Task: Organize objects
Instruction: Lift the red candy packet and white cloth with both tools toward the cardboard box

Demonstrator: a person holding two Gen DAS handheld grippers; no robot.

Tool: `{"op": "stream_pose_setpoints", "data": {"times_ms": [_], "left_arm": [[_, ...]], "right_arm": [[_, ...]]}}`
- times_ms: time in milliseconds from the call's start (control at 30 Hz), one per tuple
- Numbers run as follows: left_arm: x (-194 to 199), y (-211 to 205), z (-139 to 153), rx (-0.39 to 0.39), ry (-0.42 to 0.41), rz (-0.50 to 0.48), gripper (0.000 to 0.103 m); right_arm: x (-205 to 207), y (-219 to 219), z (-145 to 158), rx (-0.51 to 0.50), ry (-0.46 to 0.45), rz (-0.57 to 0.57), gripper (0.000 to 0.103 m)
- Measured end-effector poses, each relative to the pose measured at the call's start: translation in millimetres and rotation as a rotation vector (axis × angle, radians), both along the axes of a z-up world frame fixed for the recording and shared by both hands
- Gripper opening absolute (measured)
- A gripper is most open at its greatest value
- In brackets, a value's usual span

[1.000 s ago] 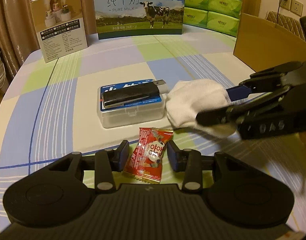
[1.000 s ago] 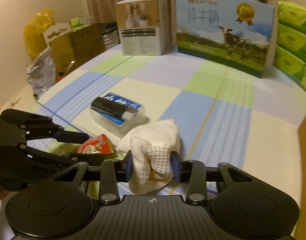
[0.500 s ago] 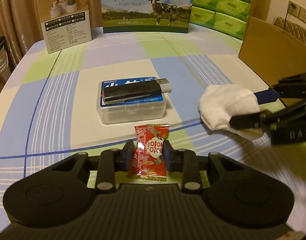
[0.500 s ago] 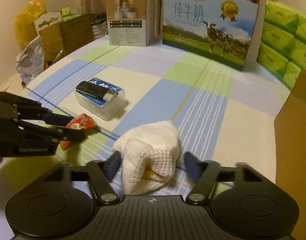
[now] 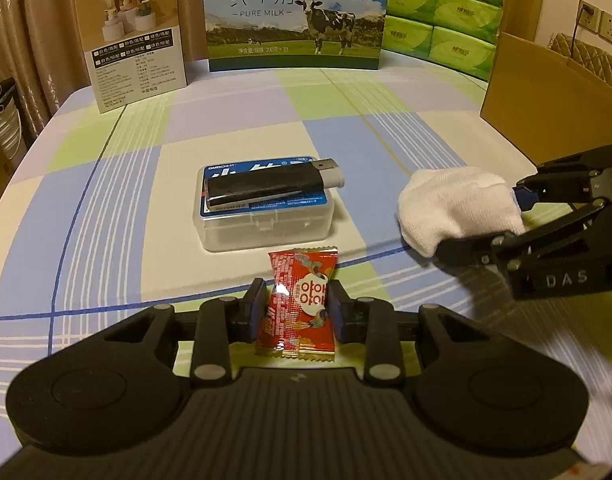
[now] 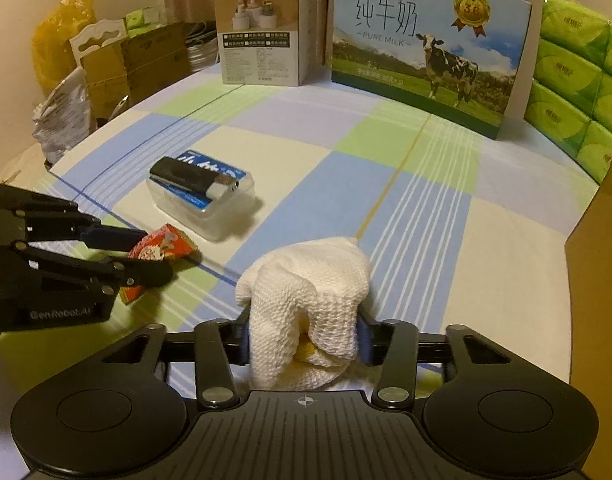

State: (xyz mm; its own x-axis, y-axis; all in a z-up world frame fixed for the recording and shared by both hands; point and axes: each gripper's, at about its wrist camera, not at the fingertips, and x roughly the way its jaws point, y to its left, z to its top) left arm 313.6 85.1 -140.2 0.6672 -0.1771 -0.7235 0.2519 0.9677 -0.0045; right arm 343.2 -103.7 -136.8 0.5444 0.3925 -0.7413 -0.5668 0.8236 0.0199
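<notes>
**Both grips settling on their loads**

Closing back in on the white cloth (image 6: pixel 306 320) after springing wide half a second ago, the right hand-held gripper (image 6: pixel 303 336) is now pressing its blue pads against both sides of the bundle, low in the centre of its own view. Something yellow is showing inside the folds; what it is cannot be told.

Meanwhile the left hand-held gripper (image 5: pixel 293 312) is pinching the red candy wrapper (image 5: pixel 299 304) at its middle, at the lower centre of the left view, much as it was a moment earlier. Gripping the packet across its narrow waist is probably keeping the crinkly foil from sliding out.

Above the candy, the clear plastic case (image 5: pixel 265 220) is sitting on the checked desk (image 5: pixel 105 208) with a black lighter (image 5: pixel 265 184) lying along its lid, neither being touched. A cardboard box (image 5: pixel 546 92) is standing at the right edge, likely the destination for both held items.
</notes>
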Motion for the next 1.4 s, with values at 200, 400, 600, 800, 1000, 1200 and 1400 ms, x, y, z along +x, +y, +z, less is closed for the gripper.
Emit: {"op": "stream_pose_setpoints", "data": {"times_ms": [200, 400, 600, 800, 1000, 1200, 1400], "left_arm": [[0.5, -0.2, 0.3, -0.001, 0.001, 0.015, 0.027], [-3.7, 2.9, 5.5, -0.025, 0.029, 0.052, 0.024], [-18.8, -1.7, 20.4, -0.046, 0.043, 0.074, 0.023], [-60.1, -16.3, 50.1, -0.091, 0.034, 0.099, 0.023], [-112.0, -32.9, 77.3, -0.134, 0.04, 0.134, 0.023], [-162.0, -54.1, 106.0, -0.145, 0.019, 0.134, 0.023], [-204.4, -71.8, 136.0, -0.153, -0.021, 0.125, 0.023]], "right_arm": [[-6.8, 0.2, 11.5, 0.012, -0.008, -0.021, 0.04], [-18.7, -6.7, 25.1, 0.029, -0.008, -0.075, 0.04], [-49.3, -25.0, 41.7, 0.067, -0.002, -0.145, 0.04], [-96.3, -44.4, 63.5, 0.092, -0.02, -0.185, 0.04], [-145.8, -69.2, 89.8, 0.129, -0.012, -0.253, 0.04], [-192.7, -88.1, 119.4, 0.171, -0.023, -0.269, 0.04], [-229.7, -103.6, 144.1, 0.181, -0.055, -0.268, 0.04]]}}
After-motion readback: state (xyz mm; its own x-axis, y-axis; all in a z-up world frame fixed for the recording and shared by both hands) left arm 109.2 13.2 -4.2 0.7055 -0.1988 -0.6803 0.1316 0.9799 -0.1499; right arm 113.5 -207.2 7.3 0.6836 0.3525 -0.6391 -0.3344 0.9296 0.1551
